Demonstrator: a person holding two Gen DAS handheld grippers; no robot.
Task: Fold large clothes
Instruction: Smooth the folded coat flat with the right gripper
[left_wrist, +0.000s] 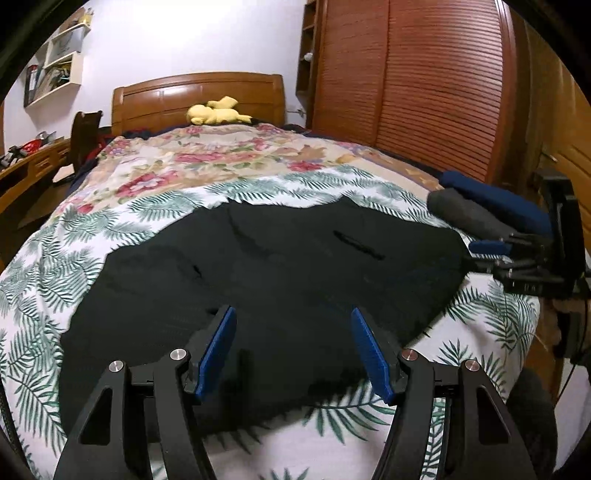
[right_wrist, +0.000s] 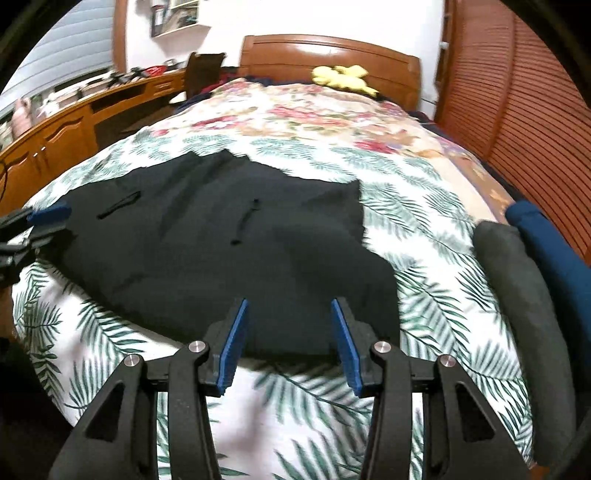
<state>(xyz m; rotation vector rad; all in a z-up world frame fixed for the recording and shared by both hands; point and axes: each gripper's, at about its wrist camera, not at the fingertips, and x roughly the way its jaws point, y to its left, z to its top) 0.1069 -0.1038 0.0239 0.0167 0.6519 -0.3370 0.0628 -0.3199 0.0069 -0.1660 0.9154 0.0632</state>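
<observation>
Presently noted: black garment (left_wrist: 258, 280) spread flat across the foot half of the bed, on a leaf-print sheet (left_wrist: 48, 266), some creases and two short slits or pockets showing on top. Left gripper (left_wrist: 293, 350) held over the garment's near edge, jaws wide apart, nothing between the blue pads (left_wrist: 218, 350). Right gripper (right_wrist: 288, 341) likewise spread wide and empty, poised above the garment's near hem (contact with the cloth not determinable). In the left wrist view, right gripper seen at the garment's right-hand edge (left_wrist: 517, 258); in the right wrist view, left gripper seen at the far left edge (right_wrist: 33, 229), blurred. Two rolled or folded items, one grey (right_wrist: 517, 295) and one navy (right_wrist: 554, 258), lying together along the bed's right edge, apart from the garment. Floral quilt (left_wrist: 207, 158) covering the head half. Yellow soft toy (left_wrist: 218, 110) against the wooden headboard (left_wrist: 199, 92). Slatted wardrobe (left_wrist: 424, 85) beside the bed's right edge.
</observation>
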